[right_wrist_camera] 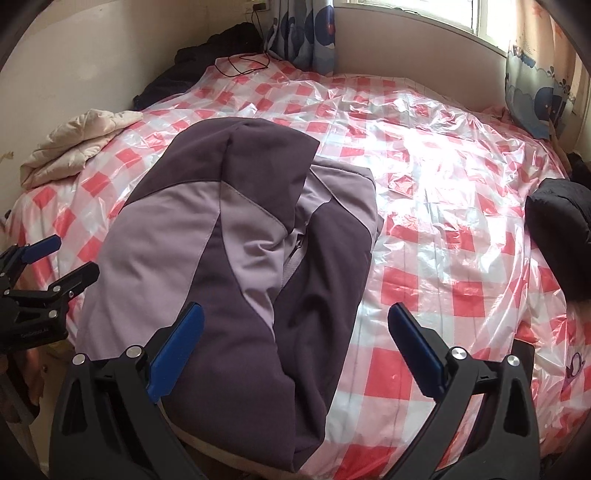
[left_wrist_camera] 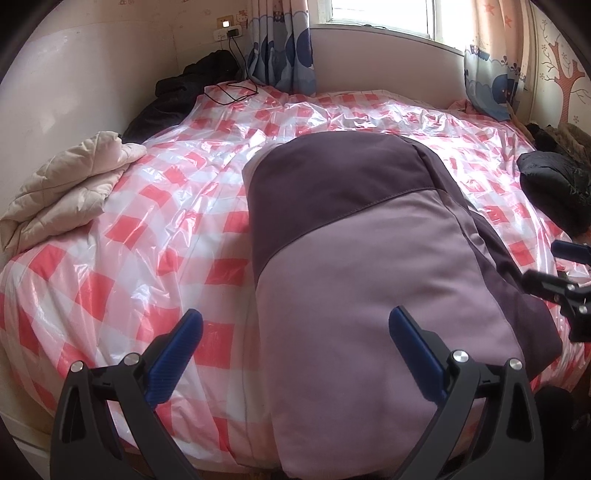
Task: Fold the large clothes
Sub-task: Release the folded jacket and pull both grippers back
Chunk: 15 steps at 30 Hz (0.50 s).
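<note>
Left wrist view: my left claw (left_wrist_camera: 295, 350) gapes wide and holds nothing, over the near end of the purple jacket (left_wrist_camera: 369, 266) on the bed (left_wrist_camera: 147, 221). Right wrist view: my right claw (right_wrist_camera: 295, 347) is spread too, empty. I'd pinch both near corners evenly, then fold away.

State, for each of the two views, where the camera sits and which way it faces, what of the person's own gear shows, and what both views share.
Left wrist: sits on the left tongs, near the bed's foot, facing the window; its open fingers straddle the jacket's left edge; the right tongs show at the right.
Right wrist: sits on the right tongs, facing the same way; its open fingers straddle the jacket's right edge; the left tongs show at the left.
Shared: jacket, bed, cream quilt, curtains, window.
</note>
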Each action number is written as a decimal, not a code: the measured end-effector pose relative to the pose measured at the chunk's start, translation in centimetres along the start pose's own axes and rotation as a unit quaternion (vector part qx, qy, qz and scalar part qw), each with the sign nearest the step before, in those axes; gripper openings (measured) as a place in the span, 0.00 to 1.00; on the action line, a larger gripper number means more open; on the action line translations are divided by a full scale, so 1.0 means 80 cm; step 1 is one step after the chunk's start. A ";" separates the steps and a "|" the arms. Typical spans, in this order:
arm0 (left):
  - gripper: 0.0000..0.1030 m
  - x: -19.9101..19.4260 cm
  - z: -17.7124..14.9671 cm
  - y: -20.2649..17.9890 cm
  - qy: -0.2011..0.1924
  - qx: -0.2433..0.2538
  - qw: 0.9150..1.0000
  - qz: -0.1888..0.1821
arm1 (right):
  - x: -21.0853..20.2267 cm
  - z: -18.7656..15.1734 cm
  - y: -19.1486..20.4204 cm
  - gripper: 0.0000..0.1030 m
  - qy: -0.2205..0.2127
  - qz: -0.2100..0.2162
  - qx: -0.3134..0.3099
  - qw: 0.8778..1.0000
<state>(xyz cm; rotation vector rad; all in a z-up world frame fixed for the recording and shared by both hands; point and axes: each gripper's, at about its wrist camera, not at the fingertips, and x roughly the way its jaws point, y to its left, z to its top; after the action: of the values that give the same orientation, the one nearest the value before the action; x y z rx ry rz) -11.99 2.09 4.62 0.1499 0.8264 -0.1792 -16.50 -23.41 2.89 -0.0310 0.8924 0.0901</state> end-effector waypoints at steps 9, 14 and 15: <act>0.93 -0.023 -0.012 -0.001 0.000 -0.004 1.000 -0.003 | -0.005 -0.022 0.001 0.93 0.025 0.018 0.018 0.999; 0.93 -0.031 -0.018 -0.002 -0.002 -0.005 1.000 -0.006 | -0.012 -0.030 0.005 0.93 0.022 0.019 0.018 0.999; 0.93 -0.032 -0.019 -0.002 -0.001 -0.006 1.000 -0.006 | -0.013 -0.030 0.006 0.93 0.022 0.017 0.017 0.999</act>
<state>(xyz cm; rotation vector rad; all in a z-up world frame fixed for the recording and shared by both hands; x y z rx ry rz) -14.79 2.51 5.51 0.1336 0.8259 -0.1865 -19.05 -23.17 2.20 0.0149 0.9380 0.1069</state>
